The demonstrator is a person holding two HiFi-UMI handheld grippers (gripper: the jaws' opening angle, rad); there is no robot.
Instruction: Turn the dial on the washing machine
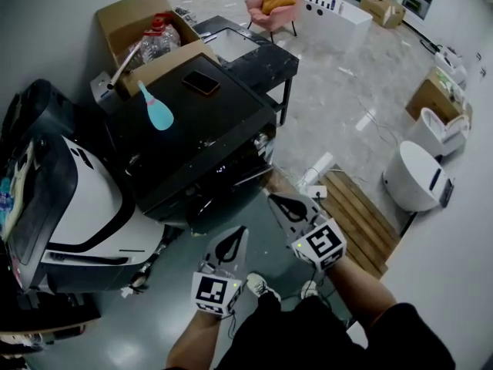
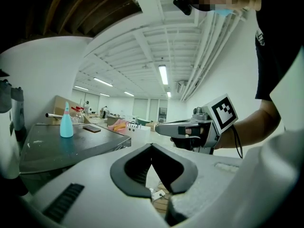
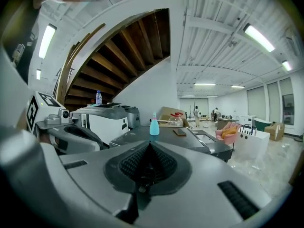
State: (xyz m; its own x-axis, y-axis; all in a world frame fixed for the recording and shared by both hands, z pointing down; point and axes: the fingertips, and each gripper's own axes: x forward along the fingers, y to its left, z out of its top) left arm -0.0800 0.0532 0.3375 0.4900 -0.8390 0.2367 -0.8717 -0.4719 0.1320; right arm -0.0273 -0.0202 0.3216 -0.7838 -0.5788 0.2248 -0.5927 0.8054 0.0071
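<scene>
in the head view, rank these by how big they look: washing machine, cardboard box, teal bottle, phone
1. washing machine
2. cardboard box
3. teal bottle
4. phone

The last two are close. The bottle looks only slightly longer than the phone, so that order is unsure.

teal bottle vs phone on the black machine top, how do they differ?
The teal bottle stands upright; the phone lies flat. The bottle is tall, narrow-necked and light teal; the phone is a thin dark slab. Both rest on the black machine top, apart.
</scene>
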